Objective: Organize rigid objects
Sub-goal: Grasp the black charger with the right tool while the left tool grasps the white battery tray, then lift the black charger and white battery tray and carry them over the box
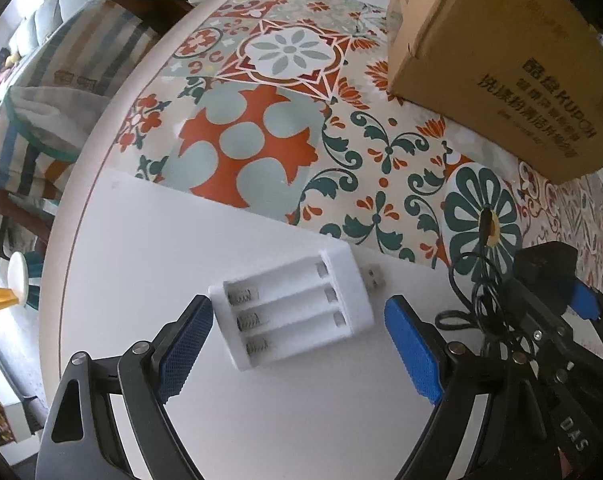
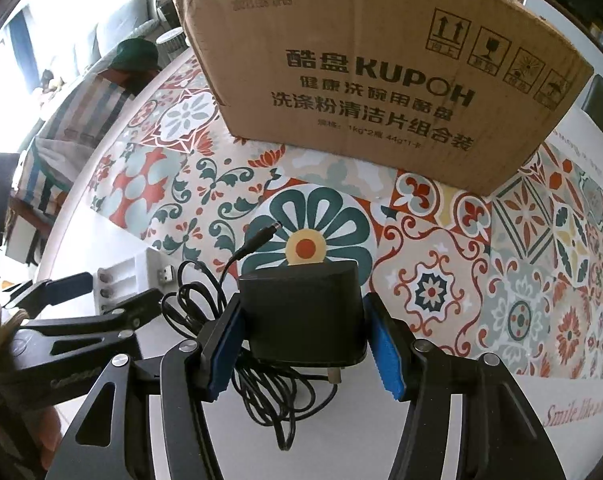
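The left gripper (image 1: pixel 299 344) hangs over the white plastic battery charger with three empty slots (image 1: pixel 291 312), which lies flat on the white round table (image 1: pixel 141 240), near the edge of the flowery patterned mat (image 1: pixel 261 120). Its jaws are wide open, one blue pad on each side of the charger, not touching it. To do this well, I think it should come lower, keep the charger in the middle, then squeeze gently on the two short ends. The right gripper (image 2: pixel 305 344) has its jaws closed on the black plastic power adapter (image 2: pixel 301 312), whose black cord (image 2: pixel 277 396) lies bunched under it. The big brown cardboard box (image 2: pixel 361 80) stands behind on the mat, likely where both things go.
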